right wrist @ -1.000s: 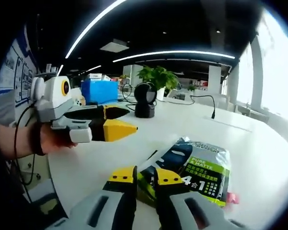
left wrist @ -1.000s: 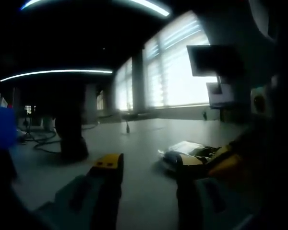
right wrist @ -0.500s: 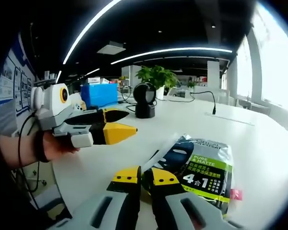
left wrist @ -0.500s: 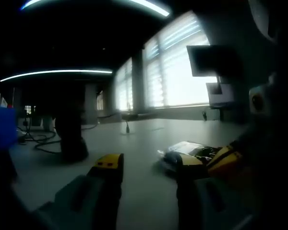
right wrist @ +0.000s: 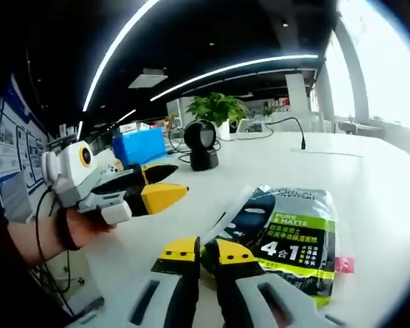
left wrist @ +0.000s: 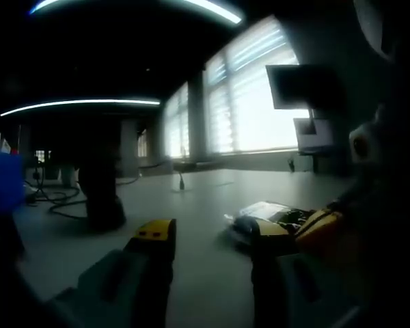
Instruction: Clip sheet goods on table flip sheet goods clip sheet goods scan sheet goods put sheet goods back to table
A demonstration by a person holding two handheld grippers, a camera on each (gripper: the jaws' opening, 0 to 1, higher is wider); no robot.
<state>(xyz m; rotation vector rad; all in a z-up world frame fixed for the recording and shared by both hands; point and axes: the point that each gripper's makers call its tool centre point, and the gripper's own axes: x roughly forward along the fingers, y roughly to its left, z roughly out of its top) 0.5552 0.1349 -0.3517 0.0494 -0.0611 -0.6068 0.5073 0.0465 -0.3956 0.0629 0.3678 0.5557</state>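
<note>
The right gripper [right wrist: 203,250] is pinching the near edge of the packet [right wrist: 289,236], its jaws narrowed on the wrapper, as the packet is lying on the white table [right wrist: 369,178]. To the left, a hand [right wrist: 78,229] is holding the left gripper [right wrist: 167,183] above the table, its jaws standing wide apart. A black scanner [right wrist: 200,141] is standing farther back.

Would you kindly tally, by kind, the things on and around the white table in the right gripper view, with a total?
Sheet-goods packet: 1
Black scanner on a stand: 1
Blue box: 1
Potted plant: 1
Claws, right claw shut on the packet's edge and left claw open: 2
Total: 6
</note>
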